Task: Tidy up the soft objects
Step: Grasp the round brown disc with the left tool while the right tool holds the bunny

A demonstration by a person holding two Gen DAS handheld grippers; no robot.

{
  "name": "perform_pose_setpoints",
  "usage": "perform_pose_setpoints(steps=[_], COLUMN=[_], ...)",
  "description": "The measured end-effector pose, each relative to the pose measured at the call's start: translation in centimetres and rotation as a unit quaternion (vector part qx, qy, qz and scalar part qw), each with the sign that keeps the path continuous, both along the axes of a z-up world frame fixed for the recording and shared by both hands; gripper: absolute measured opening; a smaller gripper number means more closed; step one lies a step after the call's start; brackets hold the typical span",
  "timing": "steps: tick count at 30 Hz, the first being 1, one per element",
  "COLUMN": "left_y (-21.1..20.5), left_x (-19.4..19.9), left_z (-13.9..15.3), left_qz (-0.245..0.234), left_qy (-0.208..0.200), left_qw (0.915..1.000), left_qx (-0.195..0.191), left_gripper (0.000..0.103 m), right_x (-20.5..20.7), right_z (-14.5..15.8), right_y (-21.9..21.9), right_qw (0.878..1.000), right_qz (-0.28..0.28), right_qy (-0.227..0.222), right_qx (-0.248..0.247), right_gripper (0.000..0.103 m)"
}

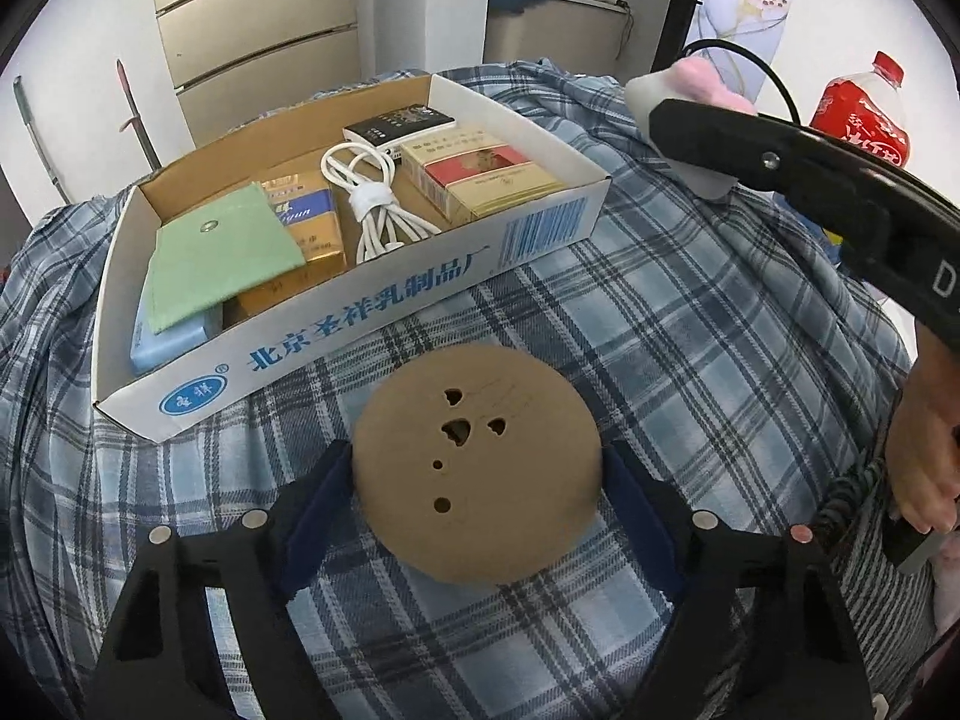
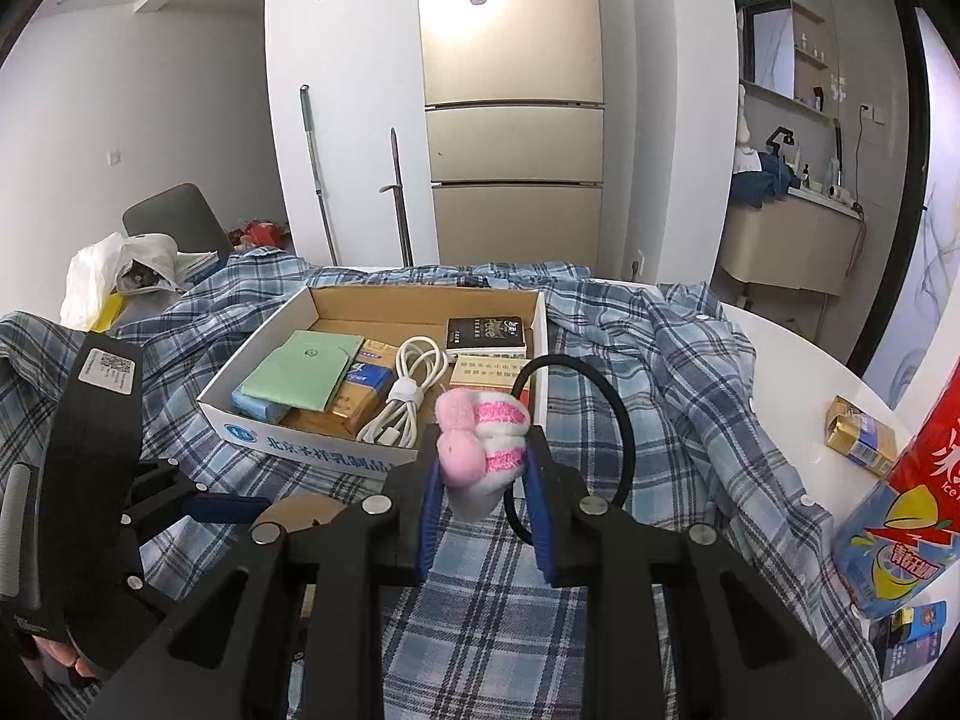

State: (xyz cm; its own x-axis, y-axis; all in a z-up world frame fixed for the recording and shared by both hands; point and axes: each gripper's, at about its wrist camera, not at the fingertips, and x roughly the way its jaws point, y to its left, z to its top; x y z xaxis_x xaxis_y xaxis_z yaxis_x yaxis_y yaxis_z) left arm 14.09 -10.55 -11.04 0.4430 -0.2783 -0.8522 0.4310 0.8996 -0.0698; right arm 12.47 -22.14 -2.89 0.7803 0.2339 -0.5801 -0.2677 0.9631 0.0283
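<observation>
Through your left wrist camera, a blue plaid shirt [image 1: 690,324] covers the worktop, with a beige fridge [image 1: 252,18] against the far wall. Your left tool [image 1: 477,483] has a round brown disc [image 1: 477,468] between its blue pads, one pad at each edge of the disc; the disc sits tilted, its holed face turned up toward the camera. Just ahead of that tool lies an open cardboard box [image 1: 372,306] holding a green pouch [image 1: 222,255], a white cable [image 1: 378,204] and packets. Ahead and to the right, your right tool [image 1: 690,120] carries a pink-and-white plush toy [image 1: 690,90], with a red bottle [image 1: 864,114] beyond it.

Through your right wrist camera, the same plaid cloth spreads under the tool, bare white worktop [image 2: 798,354] showing to the right. Your right tool [image 2: 483,468] is closed partway onto the plush toy [image 2: 480,450], squeezed between both pads and raised off the cloth. The toy's long axis runs roughly upright, pink end uppermost. The box [image 2: 312,438] lies directly ahead. Your left tool [image 2: 222,507] reaches in from the left.
</observation>
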Motion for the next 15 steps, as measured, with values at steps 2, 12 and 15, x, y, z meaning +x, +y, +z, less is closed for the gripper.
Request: perform_pose_setpoints(steps=[2, 12, 15], left_y=[0.1, 1.2, 1.2], left_x=[-0.1, -3.2, -4.4], left_z=[0.2, 3.9, 5.1], left_qz=[0.002, 0.005, 0.004], left_qy=[-0.006, -0.109, -0.151], left_qw=[1.0, 0.9934, 0.9878], left_qx=[-0.002, -0.036, -0.04], left_gripper=[0.083, 0.082, 0.082], right_x=[0.0, 0.0, 0.0], right_z=[0.0, 0.0, 0.0], right_y=[0.0, -0.1, -0.1], right_qw=[1.0, 1.0, 1.0], right_qz=[0.0, -0.001, -0.001], right_qy=[0.0, -0.002, -0.003], right_qx=[-0.001, 0.0, 0.001], right_gripper=[0.024, 0.024, 0.024])
